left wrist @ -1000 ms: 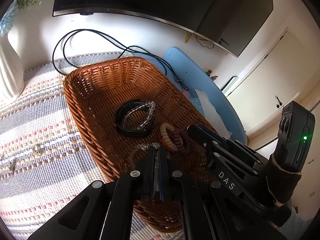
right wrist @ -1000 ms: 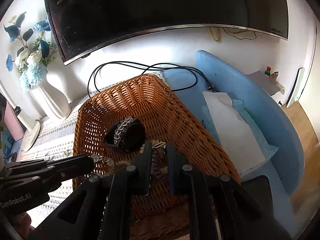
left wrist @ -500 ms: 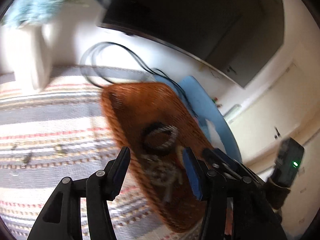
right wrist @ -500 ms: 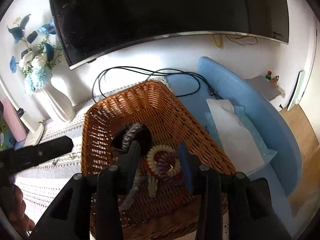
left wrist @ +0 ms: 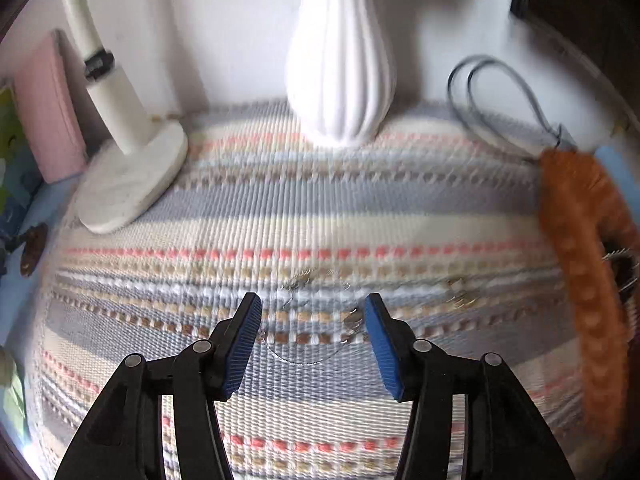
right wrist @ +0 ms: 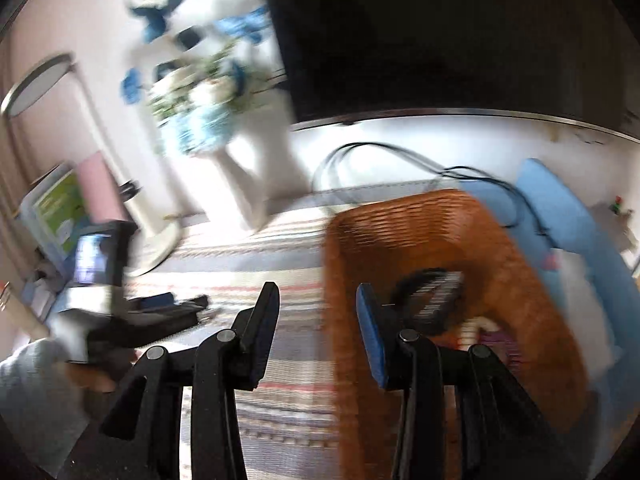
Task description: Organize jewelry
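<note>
— What do you see on the left side?

— My left gripper (left wrist: 312,312) hangs over the striped mat (left wrist: 280,200). Its jaws are spread, just opened, with nothing pinched. A thin chain (left wrist: 308,354) lies on the mat between the tips, and small pieces (left wrist: 460,296) lie near the wicker basket (left wrist: 580,280).

— And the right?

— My right gripper (right wrist: 316,304) is also spread and empty, above the basket's near wall. A dark bracelet (right wrist: 432,296) lies inside, blurred.

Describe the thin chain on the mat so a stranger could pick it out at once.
Start at the white ribbed vase on the striped woven mat. Come straight towards the camera to the open left gripper. The thin chain curves between its fingers, finer and paler than the gold pieces nearer the wicker basket.
</note>
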The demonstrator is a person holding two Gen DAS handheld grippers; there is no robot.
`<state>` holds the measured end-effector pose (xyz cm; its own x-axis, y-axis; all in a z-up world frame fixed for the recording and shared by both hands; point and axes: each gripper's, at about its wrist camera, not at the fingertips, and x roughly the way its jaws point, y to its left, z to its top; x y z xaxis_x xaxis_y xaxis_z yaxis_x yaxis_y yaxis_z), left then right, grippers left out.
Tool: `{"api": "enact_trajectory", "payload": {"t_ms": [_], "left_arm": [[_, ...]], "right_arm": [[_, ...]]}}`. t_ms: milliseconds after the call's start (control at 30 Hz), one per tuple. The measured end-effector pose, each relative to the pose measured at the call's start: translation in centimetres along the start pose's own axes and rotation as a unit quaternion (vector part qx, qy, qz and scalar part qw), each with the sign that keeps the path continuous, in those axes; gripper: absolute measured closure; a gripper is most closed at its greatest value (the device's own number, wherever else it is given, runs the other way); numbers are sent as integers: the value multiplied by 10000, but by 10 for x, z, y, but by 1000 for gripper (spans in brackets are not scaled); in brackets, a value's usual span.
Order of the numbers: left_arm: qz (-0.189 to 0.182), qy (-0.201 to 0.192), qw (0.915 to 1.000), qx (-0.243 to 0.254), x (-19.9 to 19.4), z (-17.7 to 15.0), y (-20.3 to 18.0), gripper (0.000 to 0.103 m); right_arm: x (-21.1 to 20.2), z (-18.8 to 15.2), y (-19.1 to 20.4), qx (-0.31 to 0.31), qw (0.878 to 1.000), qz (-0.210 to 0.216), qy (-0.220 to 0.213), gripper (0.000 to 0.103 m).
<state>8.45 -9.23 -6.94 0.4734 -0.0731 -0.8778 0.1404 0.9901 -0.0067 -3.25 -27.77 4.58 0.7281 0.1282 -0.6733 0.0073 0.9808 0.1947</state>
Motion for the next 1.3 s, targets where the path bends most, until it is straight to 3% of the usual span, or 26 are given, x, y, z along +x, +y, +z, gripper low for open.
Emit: {"api": "enact_trajectory", "payload": {"t_ms": [167,300,400,467,567,767,900,1067,1167,1200,1300], "left_arm": [[-84,-163,9996,235,6,-7,-12,49],[-199,-384,9990,86,7,-10,-10,52],[-137,-558,9983,90,3,-11,-5,72],[-116,-584,9982,22,2,-12,1,90],[-336,-542,9975,-304,2,-11,16,99],[-655,-576,9917,-941,-9,-13,47,100],[-810,-633,9879,-1162,-21,-15,61,100],[-929,-644,9852,-1289,-33,-22,70,100],[-975,-592,9844,-1339,-35,-27,76,100],[-971,-562,9843,-1364,-35,-29,77,100],[-1006,-442,9824,-1509,-33,-36,84,100]], "right_arm": [[21,-13,39,-512,9957,655,397,61],[45,-27,48,-559,9921,814,771,61],[64,-31,45,-447,9917,734,956,61],[80,-35,45,-469,9917,516,1081,61],[98,-40,48,-475,9918,255,1156,61],[131,-47,50,-523,9900,78,1311,61],[134,-50,55,-789,9921,-80,976,61],[148,-39,56,-731,9926,-228,945,61],[152,-36,57,-749,9919,-429,930,77],[152,-35,56,-743,9918,-475,924,87],[151,-34,53,-765,9916,-439,947,90]]}}
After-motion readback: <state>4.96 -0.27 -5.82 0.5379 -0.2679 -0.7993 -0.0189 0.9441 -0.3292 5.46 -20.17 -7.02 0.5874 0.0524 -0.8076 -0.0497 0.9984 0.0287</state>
